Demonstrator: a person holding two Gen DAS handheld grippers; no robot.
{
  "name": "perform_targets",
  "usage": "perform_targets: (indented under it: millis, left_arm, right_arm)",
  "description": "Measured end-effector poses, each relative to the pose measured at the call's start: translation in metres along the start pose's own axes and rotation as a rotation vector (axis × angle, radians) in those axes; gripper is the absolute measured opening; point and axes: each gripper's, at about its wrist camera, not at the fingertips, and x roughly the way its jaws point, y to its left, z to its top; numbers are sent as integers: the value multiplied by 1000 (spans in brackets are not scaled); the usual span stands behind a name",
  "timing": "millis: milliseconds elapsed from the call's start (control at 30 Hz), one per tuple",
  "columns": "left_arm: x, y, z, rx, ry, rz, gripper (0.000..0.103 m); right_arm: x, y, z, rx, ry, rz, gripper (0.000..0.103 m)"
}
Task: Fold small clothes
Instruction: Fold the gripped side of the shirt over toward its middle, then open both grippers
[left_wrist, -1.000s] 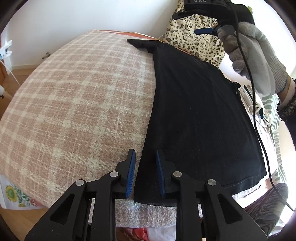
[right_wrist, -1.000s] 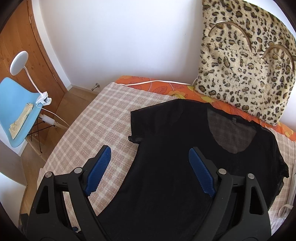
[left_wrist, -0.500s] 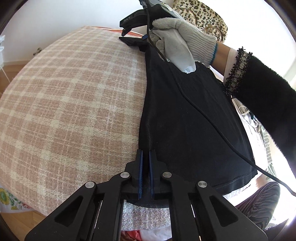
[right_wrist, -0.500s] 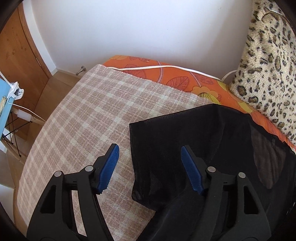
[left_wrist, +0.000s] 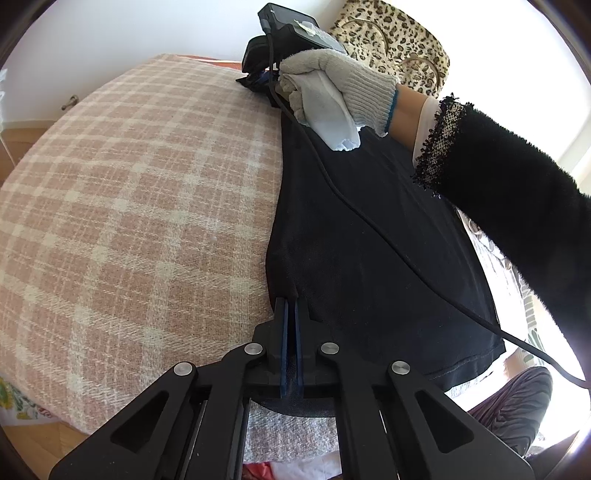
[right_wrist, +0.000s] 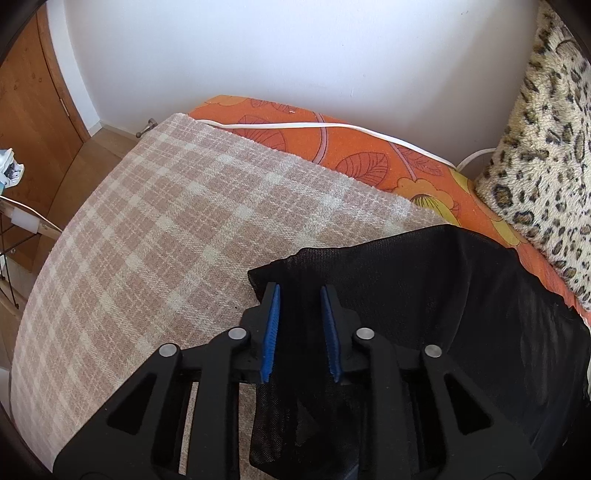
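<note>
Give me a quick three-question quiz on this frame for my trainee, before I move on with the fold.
1. True or false: the left gripper is shut on the black shirt.
2. The right gripper straddles the shirt's: A) sleeve B) collar C) hem?
3. What does the shirt lie on?

Key:
1. True; it pinches the side edge near the hem.
2. A; its blue pads show a gap.
3. The pink plaid blanket.
</note>
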Motion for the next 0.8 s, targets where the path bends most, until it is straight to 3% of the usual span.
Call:
perform_targets:
  millis: [133,433,800]
  left_arm:
    - [-7,-8,2,30,-29,-2,1]
    - [-9,-29,3,64,-32,-49,1]
    - [3,-79,4,170,-11,-106,1]
  right_arm:
    - [-8,-12,0,40,-23,5,5]
    - [-60,-70,2,133,-127,-24,4]
    - [-100,-155,-29,219,-160,-95,3]
